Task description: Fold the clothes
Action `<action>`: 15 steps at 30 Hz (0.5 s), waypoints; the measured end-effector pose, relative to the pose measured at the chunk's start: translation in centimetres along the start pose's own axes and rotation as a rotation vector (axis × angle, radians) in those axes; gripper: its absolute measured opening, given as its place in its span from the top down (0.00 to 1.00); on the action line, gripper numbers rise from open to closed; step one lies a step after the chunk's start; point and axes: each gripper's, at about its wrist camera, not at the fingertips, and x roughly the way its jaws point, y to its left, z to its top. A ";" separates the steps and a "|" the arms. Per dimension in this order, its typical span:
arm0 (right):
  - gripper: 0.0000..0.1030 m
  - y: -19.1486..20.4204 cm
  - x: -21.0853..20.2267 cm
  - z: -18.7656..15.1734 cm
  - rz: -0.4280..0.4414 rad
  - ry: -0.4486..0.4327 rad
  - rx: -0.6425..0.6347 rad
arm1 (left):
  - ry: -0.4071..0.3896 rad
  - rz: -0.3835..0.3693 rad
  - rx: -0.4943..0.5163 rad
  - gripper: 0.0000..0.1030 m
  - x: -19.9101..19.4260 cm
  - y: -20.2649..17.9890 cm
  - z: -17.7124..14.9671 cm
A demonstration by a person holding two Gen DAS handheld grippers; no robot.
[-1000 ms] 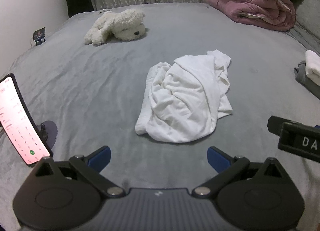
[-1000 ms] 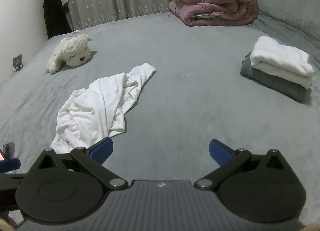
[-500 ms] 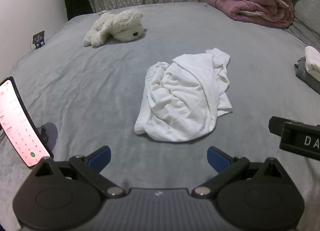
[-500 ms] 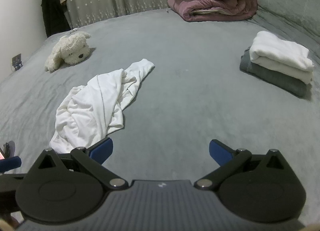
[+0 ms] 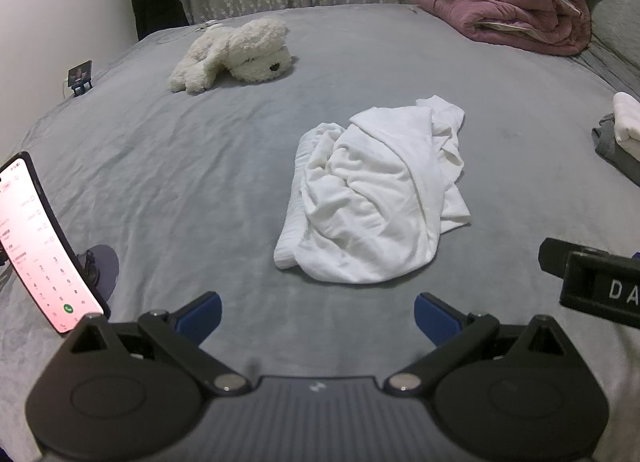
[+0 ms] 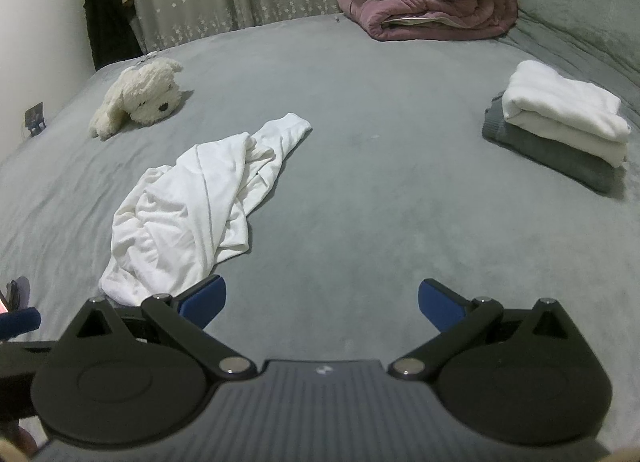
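Grey bedsheet (image 5: 200, 166) fills both views. Maroon quilt (image 6: 436, 6) bundled at far edge. Crumpled white shirt (image 5: 372, 198) lies mid-bed, unfolded, just ahead of both claws. Folded white-on-grey stack (image 6: 556, 126) sits well right of it. Plush dog (image 5: 236, 54) far left. Left gripper (image 5: 318, 314) spread wide, holding nothing; right gripper (image 6: 322, 302) likewise. Lit phone (image 5: 40, 242) near left.

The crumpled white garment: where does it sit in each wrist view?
Left wrist: crumpled white garment lies centre frame, just right of middle, beyond the open left gripper.
Right wrist: it lies left of centre, above the left fingertip.
Shared landmark: white plush dog, beyond the garment to its left.
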 end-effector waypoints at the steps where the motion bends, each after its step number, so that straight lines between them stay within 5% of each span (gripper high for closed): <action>1: 0.00 0.0 0.0 0.0 0.000 0.001 -0.001 | 0.000 0.000 -0.001 0.00 0.0 0.0 0.0; 15: 0.00 0.1 0.1 0.0 -0.003 0.006 -0.003 | 0.003 0.004 -0.001 0.00 0.1 0.2 0.0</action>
